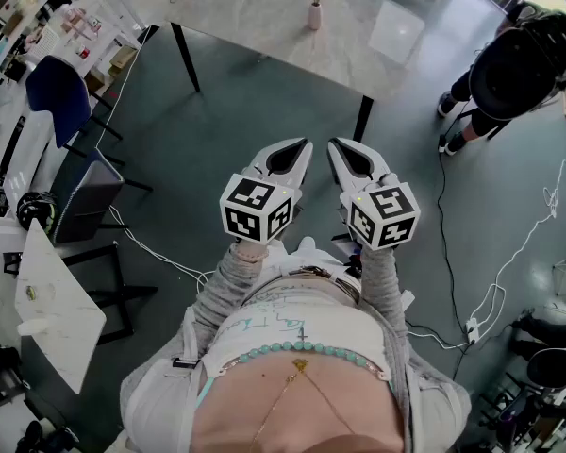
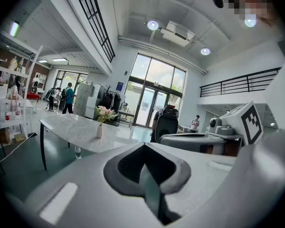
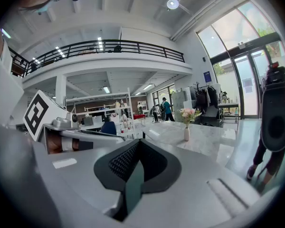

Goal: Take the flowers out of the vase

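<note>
Open floor (image 1: 255, 111) separates the table (image 1: 255, 17) edge from left gripper (image 1: 292, 151) and right gripper (image 1: 347, 151), fingers clenched empty.

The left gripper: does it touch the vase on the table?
Apart. The head view shows a wide stretch of floor between the left gripper and the vase on the table.
</note>
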`<state>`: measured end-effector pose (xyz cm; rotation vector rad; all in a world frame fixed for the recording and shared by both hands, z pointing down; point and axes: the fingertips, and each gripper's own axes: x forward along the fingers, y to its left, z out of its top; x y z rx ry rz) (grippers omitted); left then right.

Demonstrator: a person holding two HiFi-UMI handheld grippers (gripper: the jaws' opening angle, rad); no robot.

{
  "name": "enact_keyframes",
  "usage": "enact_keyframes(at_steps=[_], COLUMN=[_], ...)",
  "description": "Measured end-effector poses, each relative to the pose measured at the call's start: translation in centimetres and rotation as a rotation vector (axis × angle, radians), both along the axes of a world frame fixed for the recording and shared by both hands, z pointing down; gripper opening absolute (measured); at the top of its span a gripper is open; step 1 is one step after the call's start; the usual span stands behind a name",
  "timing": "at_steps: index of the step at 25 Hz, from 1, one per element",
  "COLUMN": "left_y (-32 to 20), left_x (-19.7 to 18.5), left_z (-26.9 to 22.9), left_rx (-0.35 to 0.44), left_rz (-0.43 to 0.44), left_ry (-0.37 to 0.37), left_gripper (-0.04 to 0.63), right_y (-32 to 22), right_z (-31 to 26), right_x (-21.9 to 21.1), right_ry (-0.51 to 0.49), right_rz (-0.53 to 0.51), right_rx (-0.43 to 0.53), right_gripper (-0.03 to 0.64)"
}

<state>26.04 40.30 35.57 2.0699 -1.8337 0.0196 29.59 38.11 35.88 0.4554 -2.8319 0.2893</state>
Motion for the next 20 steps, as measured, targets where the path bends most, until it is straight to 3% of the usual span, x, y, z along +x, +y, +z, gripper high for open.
enact_keyframes(at_steps=[7,20], left_y=[-0.3,1.1], left_x=[0.7,1.0], left_z=[0.1,1.6], left_rx=[0.003,0.002], left_rz=[-0.007,-0.071], left_ry=[-0.008,0.04], left_gripper=[0.002,0.001], right_y=[-0.3,0.5], right_z=[0.1,1.8], right_x=[0.9,1.1], right_ry=[-0.036,0.004], right_rz=[-0.006,-0.091], right_rx=[-0.013,-0.031], right_gripper=[0.026,0.026])
